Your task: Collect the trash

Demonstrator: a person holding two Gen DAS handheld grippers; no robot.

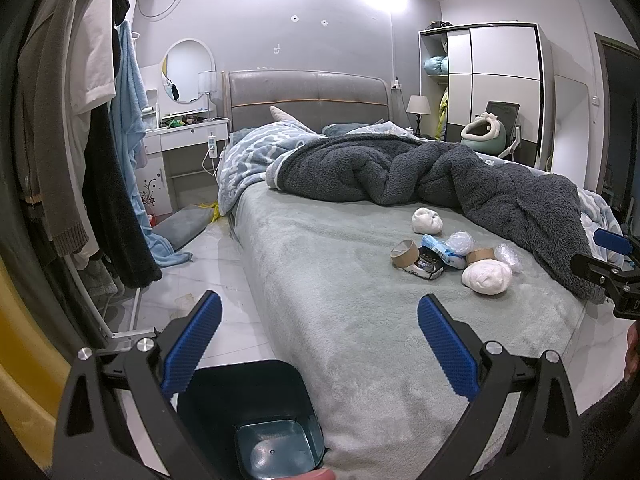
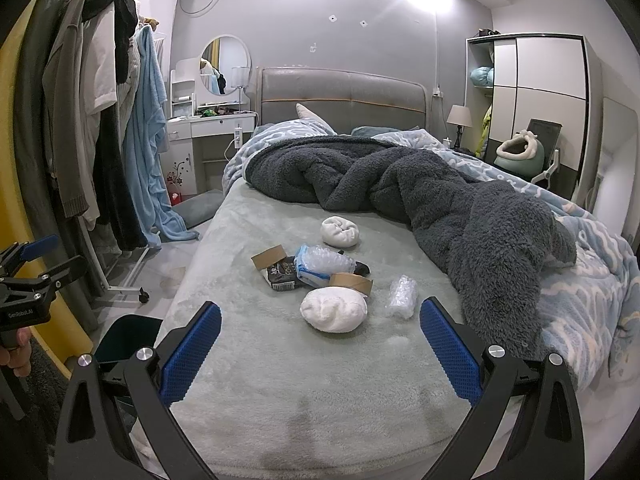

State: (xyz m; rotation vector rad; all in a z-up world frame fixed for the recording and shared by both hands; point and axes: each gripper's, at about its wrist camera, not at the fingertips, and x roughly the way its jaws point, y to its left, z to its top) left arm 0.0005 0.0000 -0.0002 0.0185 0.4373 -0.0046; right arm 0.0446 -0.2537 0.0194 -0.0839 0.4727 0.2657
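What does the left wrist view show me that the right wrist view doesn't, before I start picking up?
Only the left wrist view looks down into the dark teal bin beside the bed, showing its bare bottom. Only the right wrist view shows the clothes rack's wheeled base. Both show the trash pile on the grey bed cover: two white wads, two tape rolls, bubble wrap and wrappers, with both grippers open.

Grey-walled bedroom: grey padded headboard (image 2: 340,94), white vanity with oval mirror (image 2: 225,65), white wardrobe (image 2: 540,92), pale tiled floor (image 1: 216,264).
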